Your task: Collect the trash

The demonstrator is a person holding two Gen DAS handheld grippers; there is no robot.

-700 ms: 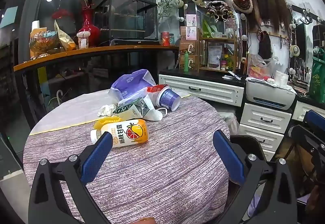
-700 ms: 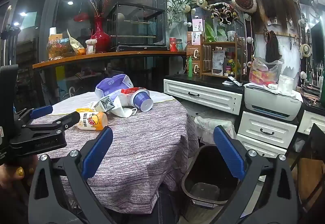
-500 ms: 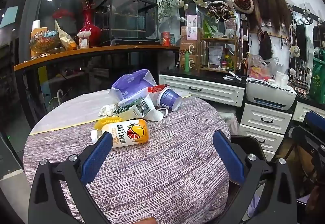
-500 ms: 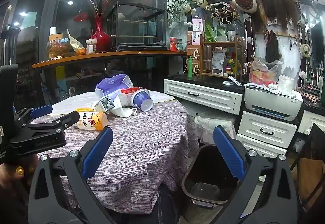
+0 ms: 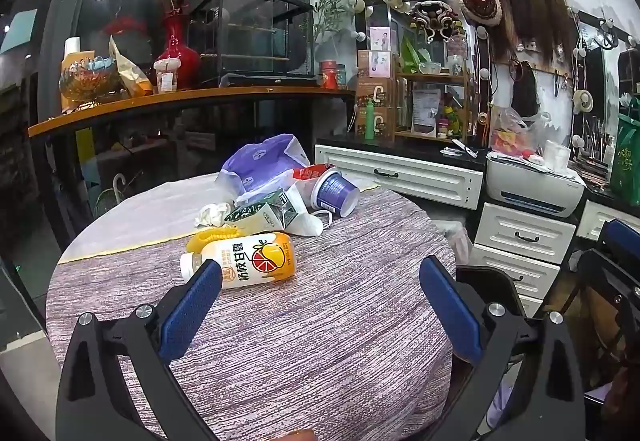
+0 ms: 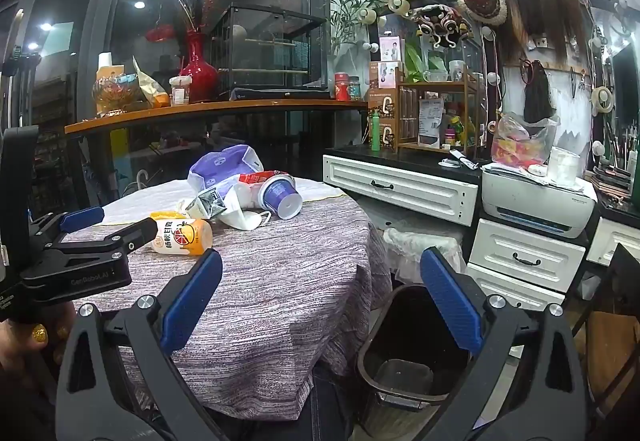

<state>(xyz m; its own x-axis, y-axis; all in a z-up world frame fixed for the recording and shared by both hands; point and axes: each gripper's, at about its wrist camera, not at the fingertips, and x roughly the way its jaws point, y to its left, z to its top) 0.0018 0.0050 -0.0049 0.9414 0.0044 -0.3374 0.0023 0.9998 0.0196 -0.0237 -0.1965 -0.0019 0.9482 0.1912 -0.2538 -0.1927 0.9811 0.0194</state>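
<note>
- On the round table point(image 5: 304, 341), nearest the left-wrist camera, the left gripper point(image 5: 320, 281) hovers with its jaws spread wide and nothing between them; bare striped cloth fills the gap.
- At about 11 o'clock from that gap lies the orange juice bottle point(image 5: 248, 261) on its side, cap end to the left, just beyond the tip of the left blue finger point(image 5: 192, 309) and outside the jaws.
- Behind the bottle, toward 12 o'clock, is the rest of the heap: a green-and-white carton point(image 5: 260, 215), a crumpled white tissue point(image 5: 212, 213), a white face mask point(image 5: 308, 221), a tipped purple cup point(image 5: 334, 191) and a purple bag point(image 5: 264, 161).
- In the right-wrist view, the right gripper point(image 6: 320, 281) is also wide apart and empty, off the table's edge.
- Below its gap, toward 5 o'clock, stands a black trash bin point(image 6: 412, 353) on the floor.
- The heap sits at about 11 o'clock from these jaws, well apart.
</note>
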